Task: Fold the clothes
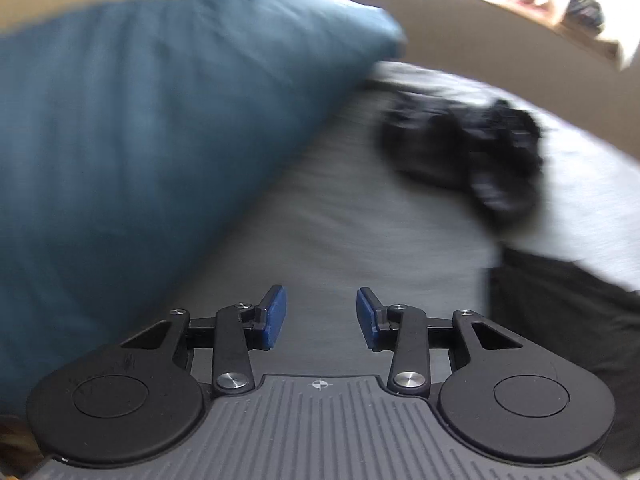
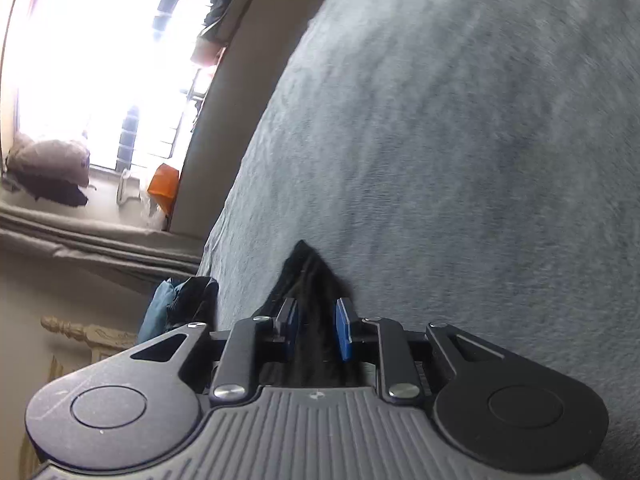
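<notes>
One black garment (image 2: 310, 280) corner points forward, pinched by right hand-held gripper (image 2: 316, 326).

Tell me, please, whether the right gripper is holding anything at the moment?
Yes. The right gripper is shut on a black garment: dark fabric runs between its blue pads and sticks out past the fingertips.

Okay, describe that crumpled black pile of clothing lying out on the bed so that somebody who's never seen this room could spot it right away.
Start at the wide grey bed cover in the left wrist view. A big teal pillow fills its left side; to the pillow's right, out on the open cover, lies the crumpled black pile. Unlike the flat dark fabric at the lower right edge, it is bunched and lumpy.
</notes>
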Available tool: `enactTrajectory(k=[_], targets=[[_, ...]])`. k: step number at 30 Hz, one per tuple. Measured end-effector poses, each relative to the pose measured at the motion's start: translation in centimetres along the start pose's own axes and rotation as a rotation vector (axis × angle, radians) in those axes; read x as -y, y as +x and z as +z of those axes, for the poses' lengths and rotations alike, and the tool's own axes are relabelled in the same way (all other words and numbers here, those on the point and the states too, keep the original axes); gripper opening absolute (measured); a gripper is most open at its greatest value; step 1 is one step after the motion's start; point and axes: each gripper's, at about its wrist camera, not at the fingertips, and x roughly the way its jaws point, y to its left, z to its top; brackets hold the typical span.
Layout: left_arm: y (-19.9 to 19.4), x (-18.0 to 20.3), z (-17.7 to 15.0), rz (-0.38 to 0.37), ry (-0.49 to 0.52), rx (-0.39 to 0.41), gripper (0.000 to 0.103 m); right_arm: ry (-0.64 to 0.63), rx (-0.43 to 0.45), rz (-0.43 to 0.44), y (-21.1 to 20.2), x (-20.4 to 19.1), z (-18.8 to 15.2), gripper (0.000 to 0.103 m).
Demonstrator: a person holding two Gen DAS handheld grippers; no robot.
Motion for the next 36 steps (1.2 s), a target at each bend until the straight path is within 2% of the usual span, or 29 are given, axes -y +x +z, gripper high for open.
enactTrajectory(k=[3, 5, 9, 11, 13, 15, 17, 21, 23, 27, 30, 32, 34, 36], targets=[[-3.9, -1.7, -0.9, 0.177, 0.028, -0.009, 0.043, -0.009, 0.035, 0.031, 0.4, 2.4, -0.5, 0.02], [-6.5, -2.3, -1.7, 0.245, 0.003, -0.018, 0.044, -0.072, 0.066, 0.063, 0.6, 2.8, -1.1, 0.019], [-9.3, -1.9, -3.2, 0.293, 0.008, -0.033, 0.055, -0.186, 0.093, 0.094, 0.4, 2.9, -1.7, 0.018], [-8.9, -1.3, -3.8, 0.276, 0.01, -0.064, 0.055, -0.203, 0.077, 0.089, 0.3, 2.6, -1.6, 0.018], [-7.6, -0.2, -4.2, 0.228, 0.02, -0.097, 0.055, -0.194, 0.054, 0.083, 0.3, 2.4, -1.2, 0.018], [-6.1, 1.4, -4.8, 0.156, 0.057, -0.088, 0.055, -0.168, 0.043, 0.082, 0.3, 2.5, -1.0, 0.018], [-4.1, 3.0, -5.9, 0.058, 0.073, -0.077, 0.056, -0.17, 0.038, 0.077, 0.3, 2.4, -1.0, 0.018], [0.6, 5.5, -8.3, -0.144, 0.033, -0.061, 0.055, -0.168, 0.034, 0.037, 0.1, 1.8, -1.1, 0.017], [1.5, 5.9, -9.5, -0.229, 0.031, -0.062, 0.055, -0.12, 0.023, 0.005, -0.2, 1.3, -0.8, 0.019], [2.8, 6.5, -12.1, -0.393, 0.039, -0.065, 0.055, -0.073, 0.014, -0.127, -2.0, -1.7, -0.7, 0.021], [3.8, 6.9, -14.0, -0.516, 0.044, -0.068, 0.055, -0.129, -0.016, -0.221, -2.2, -5.3, -0.5, 0.021], [4.5, 7.2, -15.3, -0.598, 0.048, -0.069, 0.054, -0.22, -0.034, -0.291, -1.4, -7.9, -0.8, 0.021], [4.8, 7.3, -16.0, -0.631, 0.062, -0.055, 0.053, -0.314, -0.028, -0.326, -0.6, -9.8, -1.4, 0.021], [4.4, 7.5, -17.1, -0.624, 0.075, -0.052, 0.052, -0.356, 0.0, -0.313, -0.1, -10.5, -2.3, 0.021]])
